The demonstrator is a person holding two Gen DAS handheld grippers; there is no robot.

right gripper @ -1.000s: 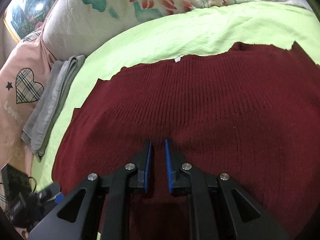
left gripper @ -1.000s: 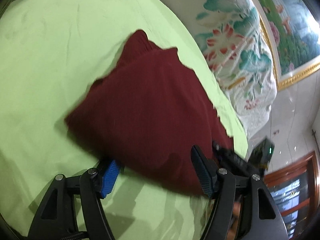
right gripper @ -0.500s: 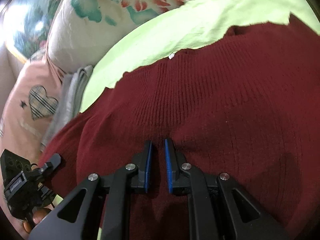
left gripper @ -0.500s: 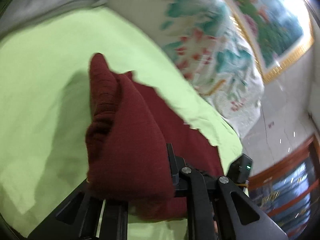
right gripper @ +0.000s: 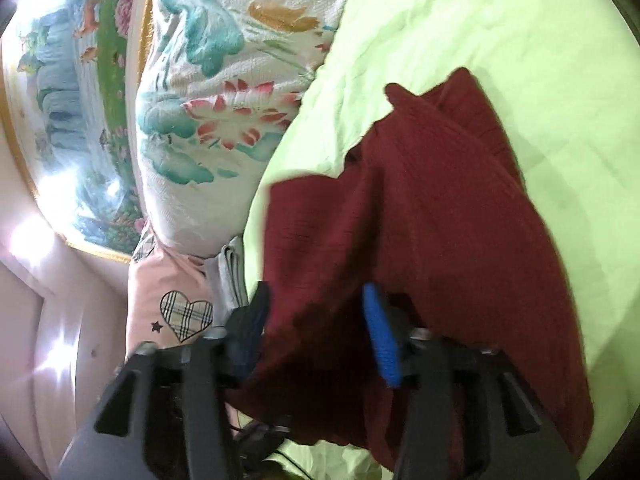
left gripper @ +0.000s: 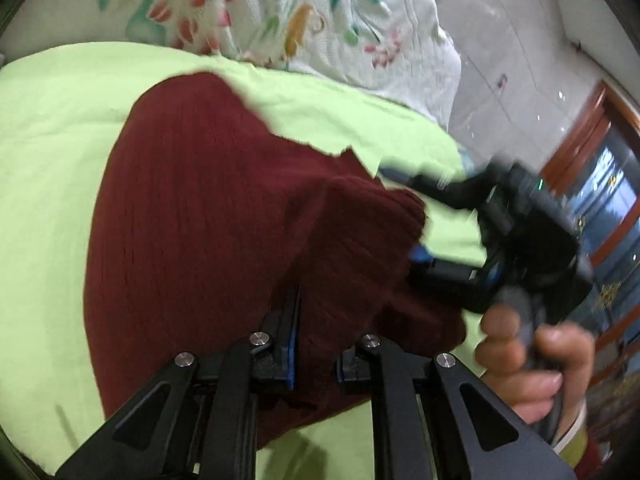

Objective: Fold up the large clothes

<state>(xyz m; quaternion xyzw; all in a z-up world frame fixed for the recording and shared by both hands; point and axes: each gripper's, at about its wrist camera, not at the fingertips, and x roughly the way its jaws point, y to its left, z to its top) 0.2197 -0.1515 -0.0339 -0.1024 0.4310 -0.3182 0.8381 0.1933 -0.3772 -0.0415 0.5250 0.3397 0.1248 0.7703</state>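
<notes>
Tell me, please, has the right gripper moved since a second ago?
Yes. The right gripper swung along the maroon sweater toward the floral quilt, and its jaws have just been opening, with sweater fabric between them.

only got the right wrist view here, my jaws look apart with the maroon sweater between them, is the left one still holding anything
Observer: Yes. The left gripper is shut on a bunched fold of the maroon sweater, seen from the left wrist.
Operator: where is my right gripper from that side
Observer: The right gripper sits at the sweater's right edge, jaws apart and just opened; one blue pad touches the knit without pinching it.
Operator: anything behind it i cant see
Observer: A hand grips its handle, and past it are a tiled floor and a wooden door frame.
</notes>
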